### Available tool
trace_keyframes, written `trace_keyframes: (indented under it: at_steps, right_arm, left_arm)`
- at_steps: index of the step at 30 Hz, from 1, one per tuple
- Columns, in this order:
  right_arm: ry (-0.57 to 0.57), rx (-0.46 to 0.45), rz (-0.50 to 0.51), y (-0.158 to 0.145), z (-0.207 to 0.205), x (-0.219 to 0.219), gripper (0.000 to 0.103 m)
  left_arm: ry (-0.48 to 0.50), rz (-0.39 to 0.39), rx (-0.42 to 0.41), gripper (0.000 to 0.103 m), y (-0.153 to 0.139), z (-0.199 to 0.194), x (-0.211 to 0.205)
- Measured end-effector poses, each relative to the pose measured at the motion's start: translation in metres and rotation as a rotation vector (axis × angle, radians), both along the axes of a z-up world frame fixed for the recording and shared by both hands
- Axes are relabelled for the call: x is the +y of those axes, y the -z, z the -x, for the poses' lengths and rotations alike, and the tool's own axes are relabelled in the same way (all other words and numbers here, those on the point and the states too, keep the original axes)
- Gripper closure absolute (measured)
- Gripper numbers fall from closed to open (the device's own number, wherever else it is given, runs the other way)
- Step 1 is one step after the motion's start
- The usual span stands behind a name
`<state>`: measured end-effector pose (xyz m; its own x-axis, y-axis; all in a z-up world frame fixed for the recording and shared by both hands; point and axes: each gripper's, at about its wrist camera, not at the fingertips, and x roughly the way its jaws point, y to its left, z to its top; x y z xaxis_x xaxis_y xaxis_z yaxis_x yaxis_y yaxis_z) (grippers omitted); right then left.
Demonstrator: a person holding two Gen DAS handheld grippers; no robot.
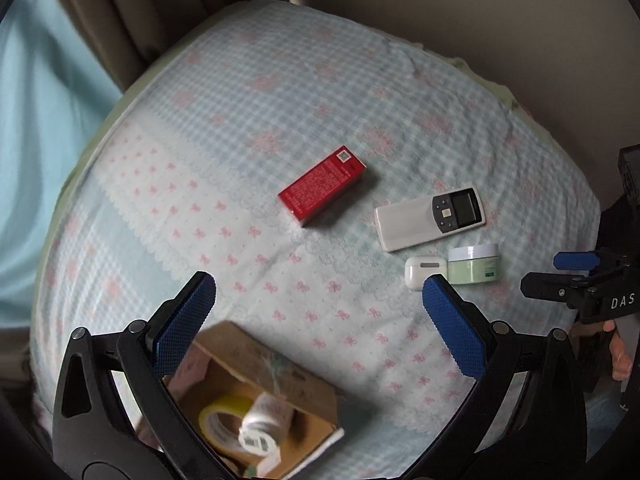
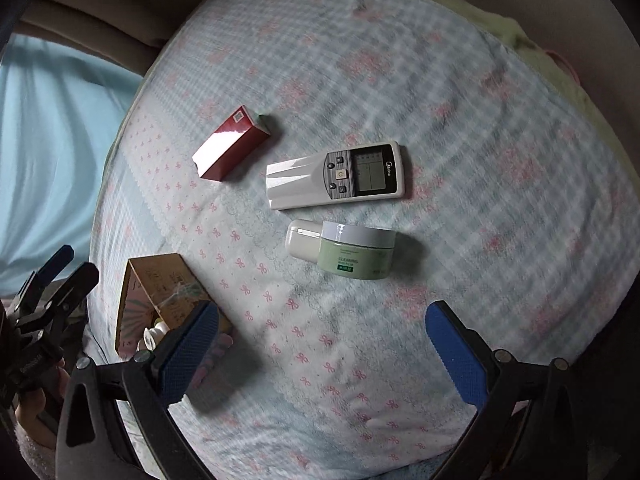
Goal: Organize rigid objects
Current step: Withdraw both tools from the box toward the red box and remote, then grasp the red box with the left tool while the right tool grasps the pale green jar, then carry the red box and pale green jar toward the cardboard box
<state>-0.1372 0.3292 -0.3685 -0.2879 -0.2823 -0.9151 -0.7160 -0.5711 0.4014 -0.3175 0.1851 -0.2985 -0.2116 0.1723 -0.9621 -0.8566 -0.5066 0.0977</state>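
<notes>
A red box (image 1: 323,185) (image 2: 230,148) lies on the bed. To its right lie a white remote (image 1: 431,218) (image 2: 336,176), a white earbud case (image 1: 424,271) (image 2: 301,238) and a green jar with a white lid (image 1: 475,264) (image 2: 357,251), the case touching the jar. A cardboard box (image 1: 256,404) (image 2: 156,296) holds a yellow tape roll (image 1: 220,416) and a white bottle (image 1: 264,424). My left gripper (image 1: 316,320) is open and empty above the box's far side. My right gripper (image 2: 320,344) is open and empty, near side of the jar.
The bed has a blue checked cover with pink bows (image 1: 280,92) (image 2: 480,160). Beige curtains (image 1: 120,8) hang behind. The right gripper shows at the edge of the left wrist view (image 1: 580,276); the left one shows in the right wrist view (image 2: 52,284).
</notes>
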Motion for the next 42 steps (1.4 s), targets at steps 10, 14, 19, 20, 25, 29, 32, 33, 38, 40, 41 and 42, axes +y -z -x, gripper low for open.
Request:
trace_keyframes:
  at_steps: [10,14,19,20,25,29,32,33,38,40,41,42]
  right_arm:
    - [0.126,-0.041,0.073,0.071,0.015,0.014,0.0]
    - [0.161,-0.068,0.112,0.096,0.017,0.018,0.0]
    - [0.161,-0.087,0.107,0.108,0.021,0.02,0.0]
    - [0.155,-0.088,0.105,0.109,0.022,0.02,0.0]
    - [0.134,-0.107,0.11,0.113,0.026,0.021,0.009]
    - [0.128,-0.116,0.119,0.116,0.028,0.024,0.023]
    - [0.113,-0.142,0.103,0.117,0.028,0.026,0.034]
    - [0.112,-0.145,0.101,0.117,0.027,0.027,0.036]
    - [0.115,-0.131,0.11,0.114,0.02,0.031,0.036]
    - [0.111,-0.129,0.105,0.11,0.019,0.031,0.037]
    - [0.11,-0.126,0.102,0.109,0.017,0.031,0.037]
    - [0.109,-0.123,0.1,0.107,0.016,0.031,0.037]
  left_arm:
    - [0.327,0.168,-0.037,0.007,0.104,0.044,0.086]
    - [0.402,0.201,-0.071,0.015,0.134,0.055,0.101]
    - [0.473,0.241,-0.121,0.03,0.157,0.062,0.11]
    - [0.492,0.247,-0.125,0.033,0.16,0.061,0.111]
    - [0.53,0.271,-0.124,0.05,0.168,0.064,0.115]
    - [0.518,0.273,-0.137,0.06,0.168,0.073,0.117]
    - [0.537,0.283,-0.118,0.061,0.168,0.072,0.118]
    - [0.537,0.285,-0.114,0.061,0.168,0.072,0.119]
    - [0.52,0.283,-0.107,0.061,0.163,0.067,0.118]
    - [0.512,0.278,-0.1,0.062,0.16,0.061,0.116]
    - [0.505,0.275,-0.098,0.062,0.158,0.059,0.116]
    - [0.495,0.27,-0.1,0.062,0.158,0.049,0.117]
